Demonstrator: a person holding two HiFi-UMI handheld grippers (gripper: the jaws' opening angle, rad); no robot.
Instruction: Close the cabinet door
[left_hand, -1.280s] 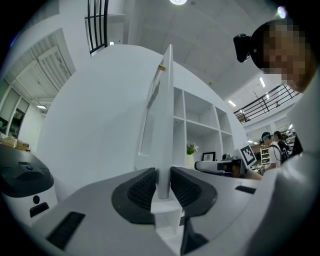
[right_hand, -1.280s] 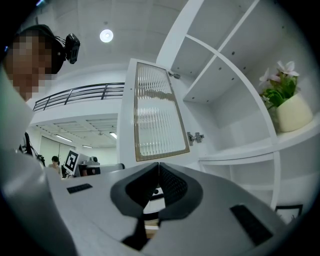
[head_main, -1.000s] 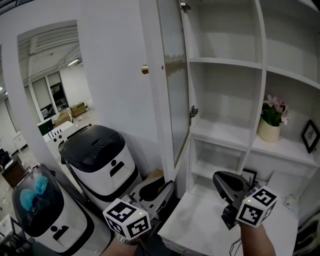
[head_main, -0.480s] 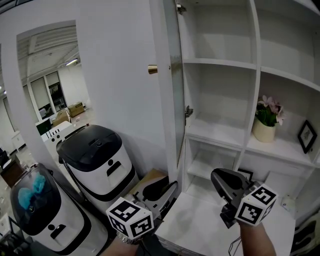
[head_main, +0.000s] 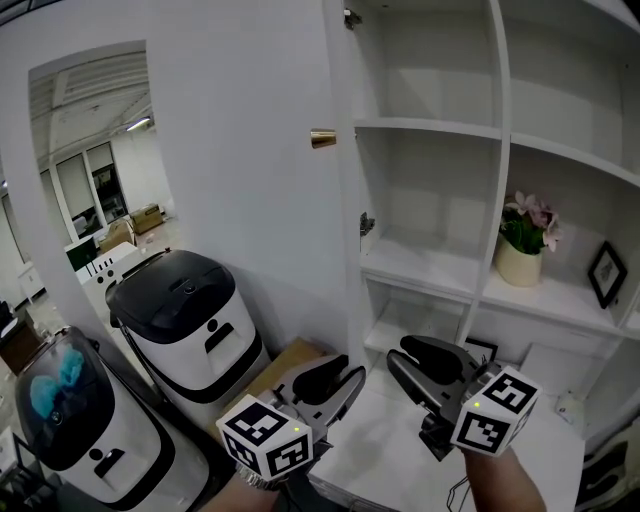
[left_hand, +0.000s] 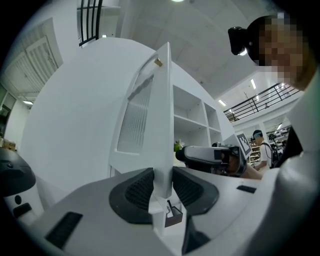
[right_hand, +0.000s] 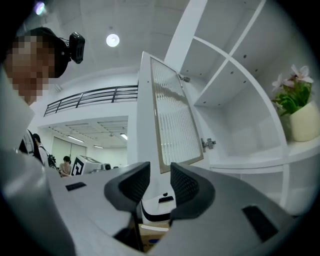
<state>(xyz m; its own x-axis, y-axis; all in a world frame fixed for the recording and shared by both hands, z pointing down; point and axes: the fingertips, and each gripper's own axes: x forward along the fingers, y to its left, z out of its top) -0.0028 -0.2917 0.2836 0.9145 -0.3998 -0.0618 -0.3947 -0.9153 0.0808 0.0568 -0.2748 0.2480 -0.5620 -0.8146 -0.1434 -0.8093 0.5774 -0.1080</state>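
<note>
Head view: the cabinet door (head_main: 345, 220) is hanging wide open, nearly edge-on to you, with its brass knob (head_main: 322, 138) poking out on the left.

Left gripper view: your left tool (left_hand: 162, 186) has just been opening. Its jaws are sitting apart with the door's edge lined up between them, not squeezing it.

Right gripper view: your right tool (right_hand: 160, 182) has been opening too, and it's holding nothing.

I'm guessing the door's swinging light and stiff, so be pushing the solid edge, not the ribbed glass (right_hand: 175, 115).

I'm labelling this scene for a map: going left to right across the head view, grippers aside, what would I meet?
White unit with a teal top → white unit with a black lid → brass door knob → potted flowers → small picture frame.
</note>
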